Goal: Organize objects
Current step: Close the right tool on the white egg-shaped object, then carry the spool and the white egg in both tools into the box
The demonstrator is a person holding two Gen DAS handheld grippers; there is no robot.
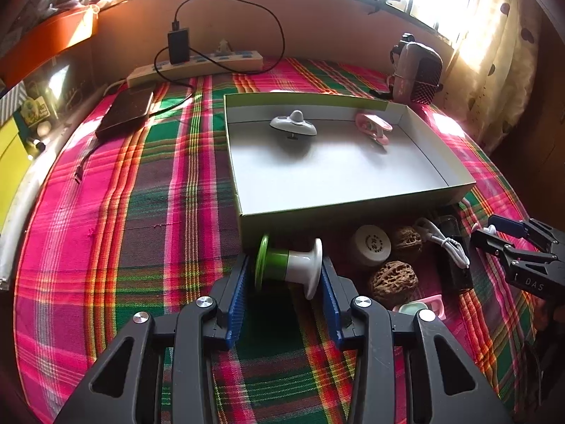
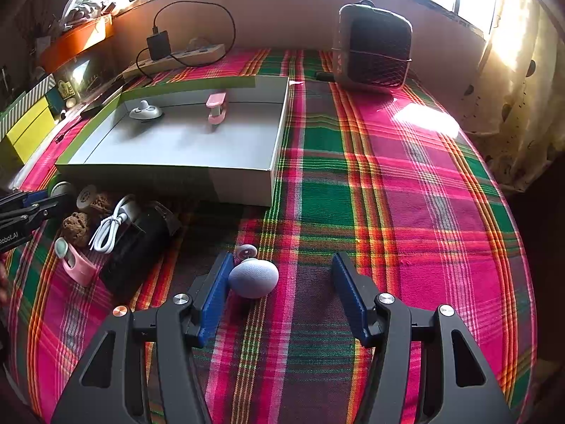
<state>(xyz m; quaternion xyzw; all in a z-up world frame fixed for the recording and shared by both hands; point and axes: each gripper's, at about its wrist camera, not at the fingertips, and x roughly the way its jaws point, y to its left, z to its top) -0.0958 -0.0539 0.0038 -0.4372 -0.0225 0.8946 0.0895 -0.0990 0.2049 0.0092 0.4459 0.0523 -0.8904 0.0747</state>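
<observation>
My left gripper (image 1: 286, 263) is shut on a green and white spool-shaped piece (image 1: 279, 265), which lies sideways between the blue pads, just in front of the near wall of a shallow grey box (image 1: 353, 208). A grey top-like toy (image 1: 293, 124) and a pink one (image 1: 375, 128) sit at the back of the box. My right gripper (image 2: 282, 259) stands open on the plaid cloth. A pale blue egg-shaped thing (image 2: 253, 278) rests against its left pad (image 2: 215, 293), far from the right pad. A small pink round piece (image 2: 246, 251) lies just beyond the egg.
Right of the spool lie a white round cup (image 1: 370, 249), two walnuts (image 1: 393, 279), a white cable (image 1: 445, 240) on a black case (image 1: 455, 268) and a pink and mint dish (image 1: 422, 306). A power strip (image 1: 197, 63), a dark pad (image 1: 127, 113) and a caged device (image 2: 372, 47) sit at the back.
</observation>
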